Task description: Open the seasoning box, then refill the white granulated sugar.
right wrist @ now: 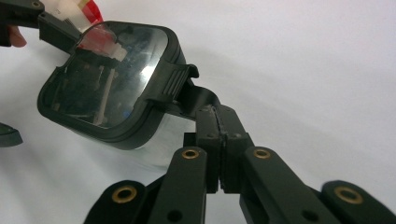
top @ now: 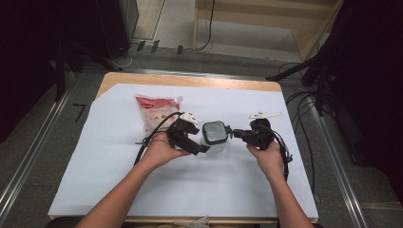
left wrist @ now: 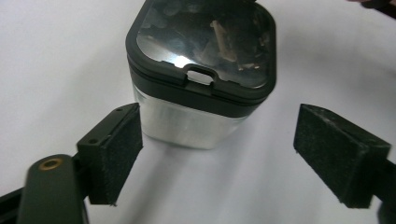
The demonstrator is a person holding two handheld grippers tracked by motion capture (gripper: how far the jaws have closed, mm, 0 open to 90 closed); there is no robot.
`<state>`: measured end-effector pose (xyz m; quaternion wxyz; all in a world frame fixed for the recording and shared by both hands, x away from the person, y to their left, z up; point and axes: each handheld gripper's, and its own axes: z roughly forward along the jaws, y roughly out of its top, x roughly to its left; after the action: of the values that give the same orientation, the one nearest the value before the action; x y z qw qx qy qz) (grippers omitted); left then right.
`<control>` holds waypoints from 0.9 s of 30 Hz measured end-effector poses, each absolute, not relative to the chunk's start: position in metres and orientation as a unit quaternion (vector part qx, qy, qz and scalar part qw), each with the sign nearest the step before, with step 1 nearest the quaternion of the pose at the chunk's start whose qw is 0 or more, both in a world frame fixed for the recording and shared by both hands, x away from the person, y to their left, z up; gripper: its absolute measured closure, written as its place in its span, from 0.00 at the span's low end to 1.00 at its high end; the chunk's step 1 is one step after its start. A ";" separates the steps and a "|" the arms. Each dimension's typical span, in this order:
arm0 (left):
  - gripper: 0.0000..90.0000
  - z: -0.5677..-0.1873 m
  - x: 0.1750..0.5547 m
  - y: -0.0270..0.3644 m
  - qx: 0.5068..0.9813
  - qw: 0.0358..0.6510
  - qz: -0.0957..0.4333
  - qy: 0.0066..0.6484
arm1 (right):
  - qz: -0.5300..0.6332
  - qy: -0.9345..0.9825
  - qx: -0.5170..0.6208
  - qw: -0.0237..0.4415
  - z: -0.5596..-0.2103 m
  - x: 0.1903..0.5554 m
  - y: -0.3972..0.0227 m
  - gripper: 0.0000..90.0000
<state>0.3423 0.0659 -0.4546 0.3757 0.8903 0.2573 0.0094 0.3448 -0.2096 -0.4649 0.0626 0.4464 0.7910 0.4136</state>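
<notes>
A square clear container (top: 215, 134) with a dark lid stands mid-table on the white sheet (top: 119, 180). My left gripper (top: 200, 138) is at its left side and open. In the left gripper view the container (left wrist: 201, 70) sits just beyond the two pads (left wrist: 116, 149), which touch nothing, with the left gripper (left wrist: 229, 158) spread wider than the container. My right gripper (top: 234, 134) meets the container's right side. In the right gripper view the right gripper (right wrist: 215, 122) is shut on the black latch flap (right wrist: 198, 95) sticking out from the lid (right wrist: 112, 79).
A red and white pouch (top: 157, 110) lies behind and to the left of the container, close to my left hand (top: 159, 149). Cables trail from both grippers. The wooden table edge (top: 190, 80) runs along the back, with dark stands on the floor beyond.
</notes>
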 end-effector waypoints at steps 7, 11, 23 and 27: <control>0.15 -0.457 0.350 0.059 0.892 0.373 0.012 0.255 | 0.410 0.790 0.452 0.059 -0.466 0.346 -0.209 1.00; 0.16 -0.457 0.354 0.052 0.895 0.370 0.021 0.247 | 0.411 0.789 0.452 0.060 -0.467 0.346 -0.209 1.00; 0.16 -0.465 0.363 0.036 0.903 0.358 0.031 0.235 | 0.422 0.780 0.459 0.066 -0.470 0.353 -0.208 1.00; 0.16 -0.466 0.364 0.033 0.906 0.355 0.035 0.226 | 0.423 0.778 0.461 0.062 -0.471 0.354 -0.208 1.00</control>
<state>0.3639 0.0333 -0.4660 0.3553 0.9063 0.2260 0.0349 0.3538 -0.2085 -0.4712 0.0619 0.4607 0.7779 0.4229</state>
